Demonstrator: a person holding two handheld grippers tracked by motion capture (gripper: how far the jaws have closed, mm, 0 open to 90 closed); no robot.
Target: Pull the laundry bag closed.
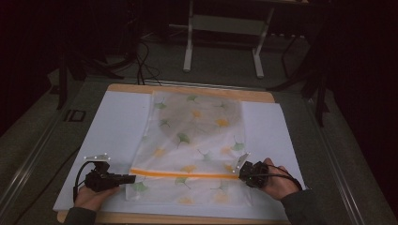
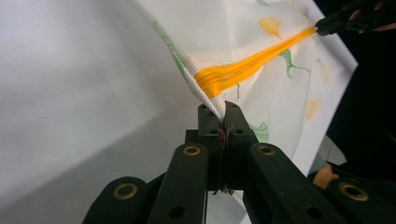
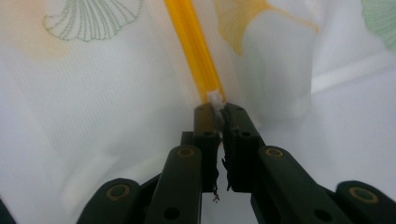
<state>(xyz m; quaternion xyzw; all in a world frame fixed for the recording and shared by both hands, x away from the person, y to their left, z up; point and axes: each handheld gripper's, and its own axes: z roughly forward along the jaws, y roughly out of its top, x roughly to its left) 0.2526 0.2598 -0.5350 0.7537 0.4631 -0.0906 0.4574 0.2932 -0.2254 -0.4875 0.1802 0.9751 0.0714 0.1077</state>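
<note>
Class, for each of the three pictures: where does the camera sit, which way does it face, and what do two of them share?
High view: above the table's near side, facing forward and down at the cloth; both forearms show.
Left gripper view: rides the left hand-held gripper, looking along its jaws.
Right gripper view: rides the right hand-held gripper, likewise.
Shared: the orange stripe, clamped at both ends.

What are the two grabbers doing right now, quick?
Left gripper: closed, pinching the cloth at one end of its orange stripe.
Right gripper: closed, pinching the stripe's other end.
</note>
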